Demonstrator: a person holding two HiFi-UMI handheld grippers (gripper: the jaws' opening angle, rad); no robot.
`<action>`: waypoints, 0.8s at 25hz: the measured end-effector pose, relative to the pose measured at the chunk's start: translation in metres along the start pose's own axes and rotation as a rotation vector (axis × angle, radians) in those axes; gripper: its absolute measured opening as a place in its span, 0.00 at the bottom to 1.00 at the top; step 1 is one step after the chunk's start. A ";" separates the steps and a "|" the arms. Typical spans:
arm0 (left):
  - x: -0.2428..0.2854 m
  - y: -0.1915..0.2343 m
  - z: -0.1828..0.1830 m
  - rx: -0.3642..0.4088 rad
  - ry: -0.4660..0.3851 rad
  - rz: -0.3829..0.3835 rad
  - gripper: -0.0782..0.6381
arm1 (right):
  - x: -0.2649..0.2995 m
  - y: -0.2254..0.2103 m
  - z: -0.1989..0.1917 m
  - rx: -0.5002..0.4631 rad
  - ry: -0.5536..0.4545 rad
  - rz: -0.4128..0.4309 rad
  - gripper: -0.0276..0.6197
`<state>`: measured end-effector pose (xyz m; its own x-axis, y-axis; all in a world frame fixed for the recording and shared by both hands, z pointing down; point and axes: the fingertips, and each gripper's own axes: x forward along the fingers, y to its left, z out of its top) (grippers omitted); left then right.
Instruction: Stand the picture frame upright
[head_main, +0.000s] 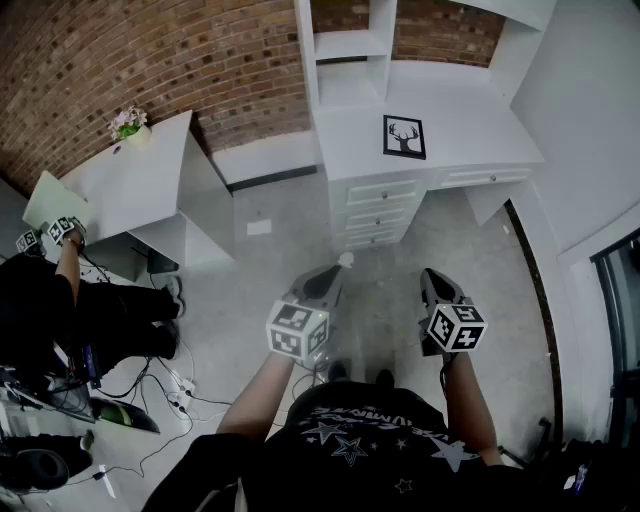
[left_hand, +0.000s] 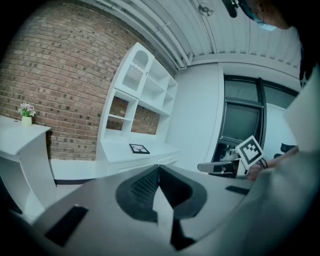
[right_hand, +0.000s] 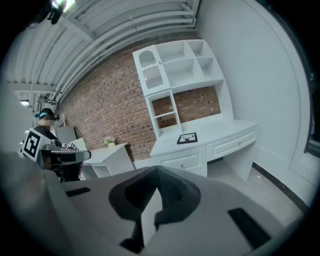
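White worktop (head_main: 470, 120) carries the picture frame (head_main: 404, 137) lying flat near its front edge, with bare surface around it. My left hand-held gripper (head_main: 343, 262) and right hand-held gripper (head_main: 432, 275) are closed, empty, above open floor (head_main: 290, 220).

In the left gripper view the picture frame (left_hand: 139, 148) on the counter (left_hand: 161, 150) is too small to make out its picture. In the head view the shelf (head_main: 350, 60) runs off at twelve o'clock, another person (head_main: 55, 305) at nine.
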<state>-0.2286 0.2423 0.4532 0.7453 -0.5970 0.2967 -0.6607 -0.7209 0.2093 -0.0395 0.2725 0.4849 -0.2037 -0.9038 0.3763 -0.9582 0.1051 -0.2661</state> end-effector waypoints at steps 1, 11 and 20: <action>-0.002 0.001 0.000 0.003 -0.001 -0.001 0.13 | 0.001 0.003 -0.001 0.001 0.001 0.002 0.06; -0.005 0.018 -0.001 0.003 0.003 -0.018 0.13 | 0.011 0.019 -0.004 0.003 -0.009 -0.014 0.06; -0.001 0.023 -0.011 -0.001 0.023 -0.055 0.13 | 0.007 0.014 -0.014 0.051 -0.025 -0.061 0.06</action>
<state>-0.2456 0.2305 0.4680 0.7785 -0.5480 0.3061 -0.6187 -0.7521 0.2270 -0.0574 0.2737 0.4962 -0.1396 -0.9181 0.3710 -0.9570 0.0288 -0.2887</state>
